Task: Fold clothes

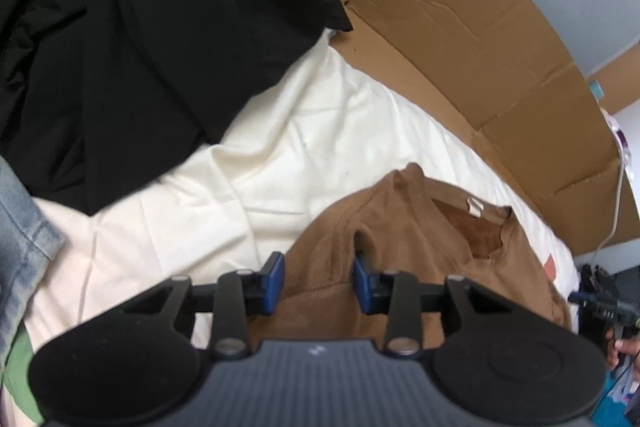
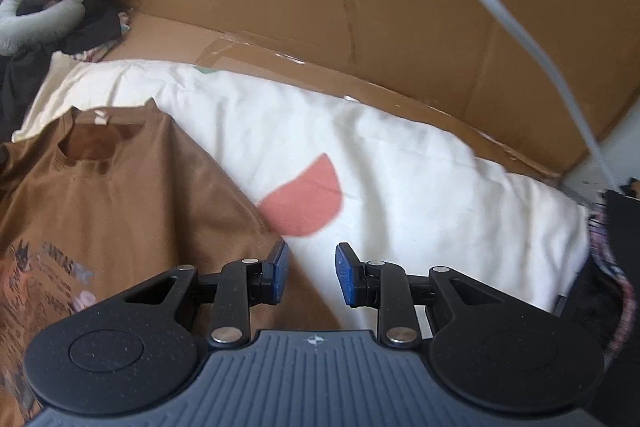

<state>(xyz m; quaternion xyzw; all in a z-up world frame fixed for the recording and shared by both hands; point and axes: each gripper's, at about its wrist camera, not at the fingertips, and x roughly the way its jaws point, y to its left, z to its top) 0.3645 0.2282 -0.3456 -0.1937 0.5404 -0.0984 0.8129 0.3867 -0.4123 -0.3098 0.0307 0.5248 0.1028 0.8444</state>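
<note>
I am hovering both grippers, left [image 1: 319, 281] and right [image 2: 311, 275], unclenched over the shirt [image 2: 132, 195]; its raised fold ahead risks bunching.

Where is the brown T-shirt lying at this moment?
The brown T-shirt lies on the white sheet, low and left in the right wrist view, under the open left gripper, beside a pink patch.

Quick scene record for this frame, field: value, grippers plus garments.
surface: cream sheet with a pink patch
garment in work: brown T-shirt, lying print side up, neck away from the grippers
left gripper: open, over the shirt's bunched shoulder
right gripper: open, at the shirt's side edge
other clothes: black pile, denim
backdrop: cardboard
</note>
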